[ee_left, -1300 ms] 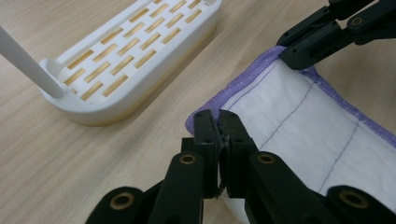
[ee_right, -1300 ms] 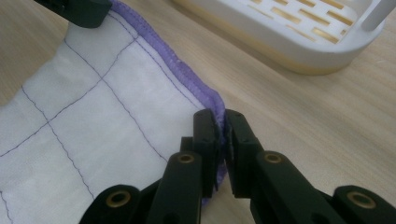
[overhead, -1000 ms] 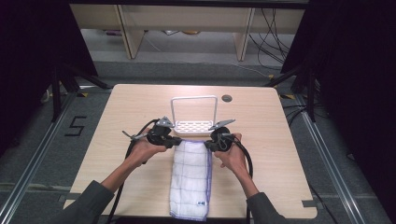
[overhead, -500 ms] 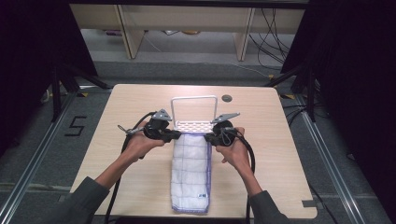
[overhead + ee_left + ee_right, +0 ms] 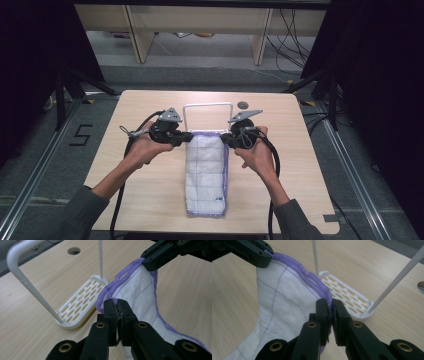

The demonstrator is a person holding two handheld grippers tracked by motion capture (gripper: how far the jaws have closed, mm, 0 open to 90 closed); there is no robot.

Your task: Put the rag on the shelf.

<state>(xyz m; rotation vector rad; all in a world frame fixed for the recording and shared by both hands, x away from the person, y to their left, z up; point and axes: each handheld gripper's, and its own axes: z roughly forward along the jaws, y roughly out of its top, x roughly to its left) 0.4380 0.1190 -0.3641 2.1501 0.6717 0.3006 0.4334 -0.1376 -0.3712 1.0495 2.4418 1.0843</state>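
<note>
The pale wood-grain surface carries a folded white quilted cloth with a purple stitched hem, lying from near the near edge up toward the middle. Both grippers are lifting its far end: this looks like the step of raising the cloth to hang it over the rack. The white plastic rack, a thin hoop rail on a slotted oval base, stands just beyond the cloth toward the far edge. The left gripper has its fingers clamped on the far-left corner; the right gripper pinches the far-right corner. Next, the soft, limp cloth likely needs carrying higher and forward, level, to clear the rail.
</note>
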